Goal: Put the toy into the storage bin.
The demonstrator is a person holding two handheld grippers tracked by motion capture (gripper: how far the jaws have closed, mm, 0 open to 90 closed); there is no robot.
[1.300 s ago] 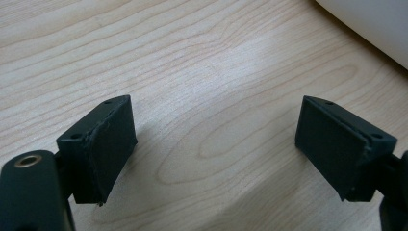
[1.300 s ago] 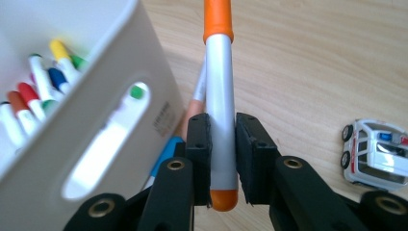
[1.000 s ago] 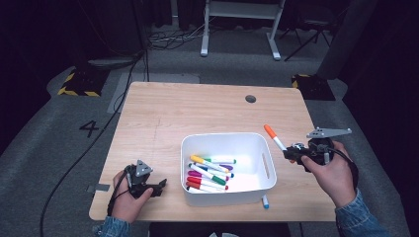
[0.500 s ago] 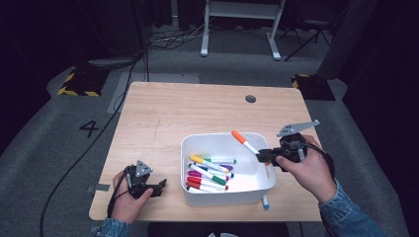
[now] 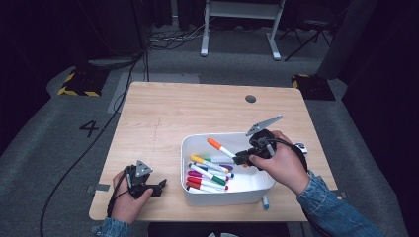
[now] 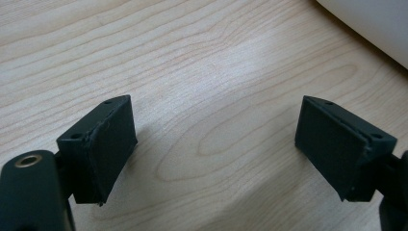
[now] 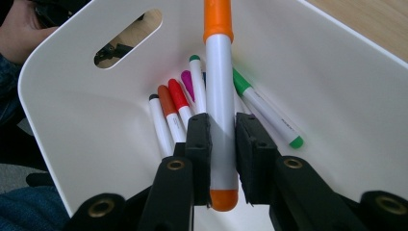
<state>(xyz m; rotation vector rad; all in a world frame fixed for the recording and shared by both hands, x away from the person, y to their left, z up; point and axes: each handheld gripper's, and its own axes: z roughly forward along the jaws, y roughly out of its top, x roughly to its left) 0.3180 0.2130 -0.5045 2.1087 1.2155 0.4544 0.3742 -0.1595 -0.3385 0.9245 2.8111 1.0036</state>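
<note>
Orange-capped white marker (image 5: 221,148) hangs over the white plastic bin (image 5: 193,143), our right gripper (image 5: 239,158) clenched on it, apparently to drop it in. Beside that bin, our left gripper (image 6: 214,144) idles, jaws released, over the pale wooden worktop (image 6: 202,57). Closer, the marker (image 7: 220,96) points into the bin (image 7: 72,96).

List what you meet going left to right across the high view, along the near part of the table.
Left tongs with open jaws → white bin of markers → orange-capped marker gripped over the bin → right tongs → blue-capped marker lying on the table just outside the bin's near right corner.
</note>
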